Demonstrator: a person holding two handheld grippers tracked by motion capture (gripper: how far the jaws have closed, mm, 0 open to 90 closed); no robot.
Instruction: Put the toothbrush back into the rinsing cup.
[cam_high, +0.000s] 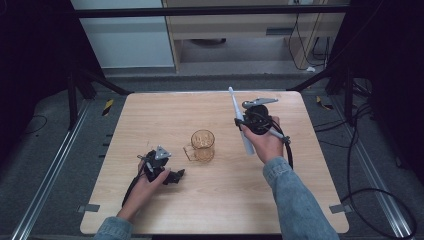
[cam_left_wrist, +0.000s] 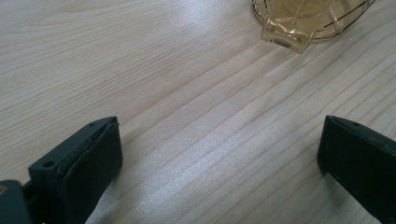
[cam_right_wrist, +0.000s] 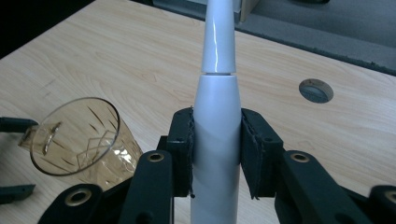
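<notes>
Right gripper: clamped on one white toothbrush. Left gripper: jaws apart, holding nothing. One amber cup, one table.

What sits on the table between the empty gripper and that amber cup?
Nothing: in the left gripper view, only bare wooden table lies between the open left gripper and the amber cup; the high view agrees.

Jaws wide apart over table; amber cup ahead, prob. glass.
</notes>
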